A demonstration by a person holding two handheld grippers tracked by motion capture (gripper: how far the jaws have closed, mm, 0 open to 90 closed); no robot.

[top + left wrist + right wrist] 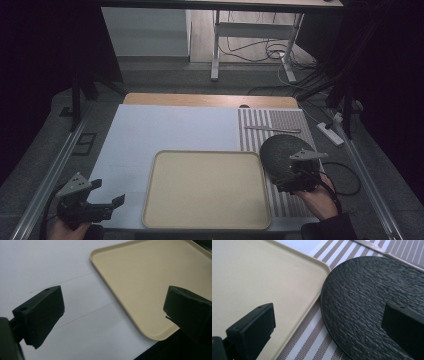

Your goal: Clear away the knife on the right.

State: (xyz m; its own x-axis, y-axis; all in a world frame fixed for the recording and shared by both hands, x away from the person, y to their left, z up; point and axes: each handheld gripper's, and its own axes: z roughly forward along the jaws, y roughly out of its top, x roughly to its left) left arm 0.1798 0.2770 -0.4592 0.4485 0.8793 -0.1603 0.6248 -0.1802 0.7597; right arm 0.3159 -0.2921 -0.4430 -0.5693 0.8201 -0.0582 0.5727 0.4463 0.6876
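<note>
One round black textured plate (pixel 281 154), one beige rectangular plastic tray (pixel 206 189) and one metal knife (pixel 272 129) are counted on the worktop (pixel 150 135). The fingers of the right gripper (pixel 299 176), over the plate near the right edge, are held apart; those of the left gripper (pixel 107 199) at the near left corner also.

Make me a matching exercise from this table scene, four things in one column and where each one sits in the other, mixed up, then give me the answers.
Things:
1. black plate
2. beige tray
3. left gripper
4. metal knife

Places:
A. centre of the table, on the white sheet
B. far part of the striped mat, beyond the plate
C. over the table's near left corner, jaws open
D. on the striped mat, right beside the tray, under the right gripper

Pairs: 1-D, 2-A, 3-C, 4-B
</note>
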